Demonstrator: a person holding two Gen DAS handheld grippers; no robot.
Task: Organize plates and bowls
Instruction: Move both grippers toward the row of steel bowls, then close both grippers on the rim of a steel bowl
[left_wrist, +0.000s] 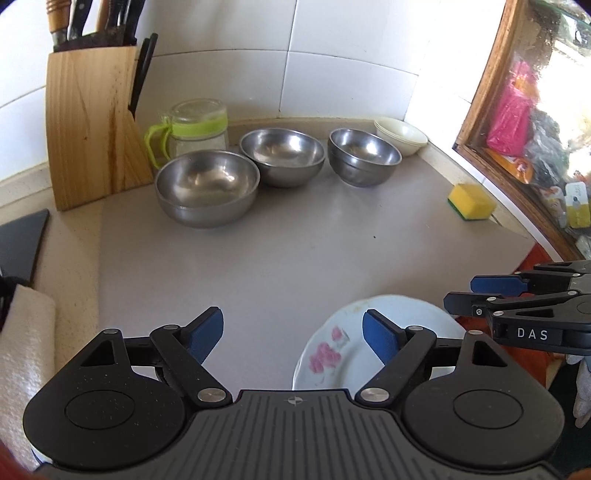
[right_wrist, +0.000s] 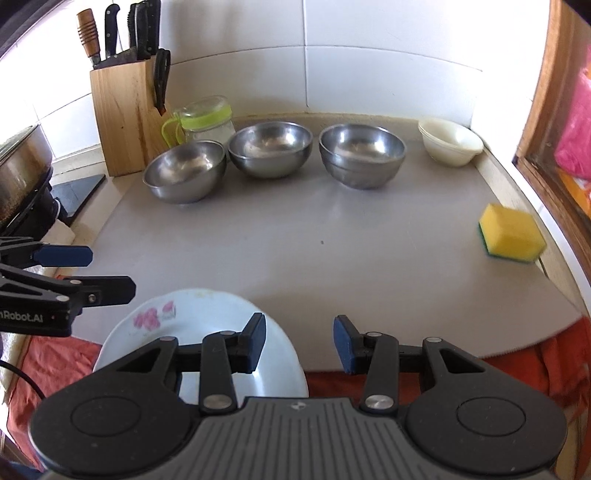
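A grey worktop (right_wrist: 332, 258) fills a tiled kitchen corner; at its back left stands a wooden knife block (right_wrist: 122, 118) with a green-lidded glass jar (right_wrist: 207, 118) beside it; along the back wall sit three steel bowls, the left bowl (right_wrist: 184, 171), the middle bowl (right_wrist: 271, 149) and the right bowl (right_wrist: 362, 155), which looks like two nested; a stack of cream bowls (right_wrist: 450, 146) sits in the far right corner; a white plate with pink flowers (right_wrist: 192, 332) is at the near edge, jutting over red cloth (right_wrist: 55, 365); a yellow sponge (right_wrist: 511, 240) lies near the right edge. The left gripper (left_wrist: 293, 332) has its jaws spread wide, holding nothing, one blue pad over the plate; the right gripper (right_wrist: 299, 341) has its jaws partly open and empty, beside the plate's right rim.
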